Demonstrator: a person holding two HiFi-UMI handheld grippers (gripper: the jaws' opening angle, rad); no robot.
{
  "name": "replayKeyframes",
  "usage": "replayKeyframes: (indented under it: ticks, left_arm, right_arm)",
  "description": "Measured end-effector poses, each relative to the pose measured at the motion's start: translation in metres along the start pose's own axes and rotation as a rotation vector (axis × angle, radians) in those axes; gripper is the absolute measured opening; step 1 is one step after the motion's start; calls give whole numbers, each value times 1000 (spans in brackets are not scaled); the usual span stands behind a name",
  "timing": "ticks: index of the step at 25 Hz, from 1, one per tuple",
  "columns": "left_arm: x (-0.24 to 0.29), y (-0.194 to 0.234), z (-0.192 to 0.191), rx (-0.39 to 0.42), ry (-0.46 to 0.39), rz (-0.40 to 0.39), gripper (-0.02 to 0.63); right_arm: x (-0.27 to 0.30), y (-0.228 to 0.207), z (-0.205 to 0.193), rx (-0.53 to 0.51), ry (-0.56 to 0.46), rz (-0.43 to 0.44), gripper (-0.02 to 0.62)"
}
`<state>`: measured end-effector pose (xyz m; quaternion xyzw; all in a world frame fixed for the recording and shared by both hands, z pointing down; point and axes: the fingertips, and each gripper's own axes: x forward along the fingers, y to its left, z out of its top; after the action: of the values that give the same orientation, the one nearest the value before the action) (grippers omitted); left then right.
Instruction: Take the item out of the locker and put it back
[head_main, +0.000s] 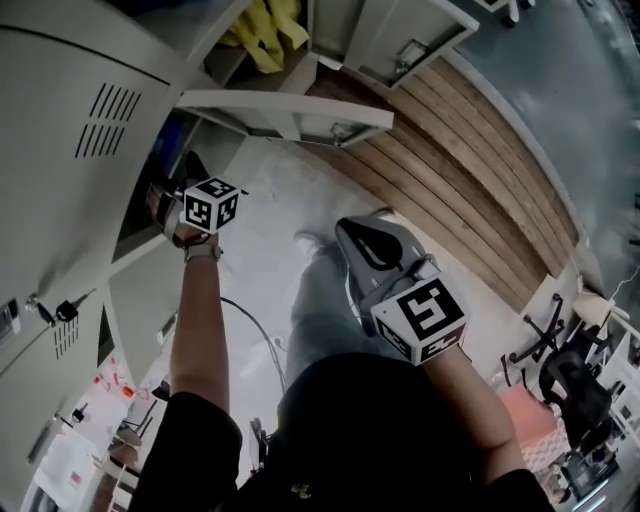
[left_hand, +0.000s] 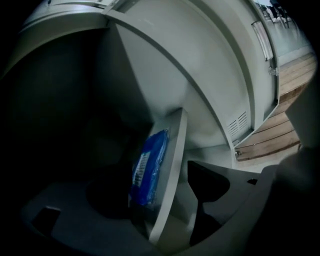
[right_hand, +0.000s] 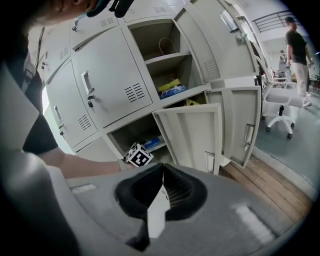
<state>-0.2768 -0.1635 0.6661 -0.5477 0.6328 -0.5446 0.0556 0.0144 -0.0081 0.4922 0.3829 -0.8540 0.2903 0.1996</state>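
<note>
This is looking like an office locker area to me: a wall of grey metal lockers (right_hand: 102, 92) with vent slots and little key locks is taking up one side, a white swivel chair (right_hand: 280, 100) is sitting on the grey floor (right_hand: 295, 152), a wooden plank strip (head_main: 470, 170) is running along the lockers' base, and a person (right_hand: 299, 50) is standing around farther back

The left grey two-jaw gripper (left_hand: 157, 190), at the end of the outstretched bare left forearm (head_main: 197, 320), points downward with its jaws wide apart. The right grey two-jaw gripper (right_hand: 161, 172), nearer the body, has its jaws pressed together with nothing between them.
</note>
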Motion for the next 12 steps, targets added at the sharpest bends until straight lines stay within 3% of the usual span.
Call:
replayKeyframes:
  ticks: [12]
  left_arm:
    - [30, -5, -19, 14, 41, -44, 344]
  right_arm:
    - [-3, -8, -13, 27, 12, -19, -2]
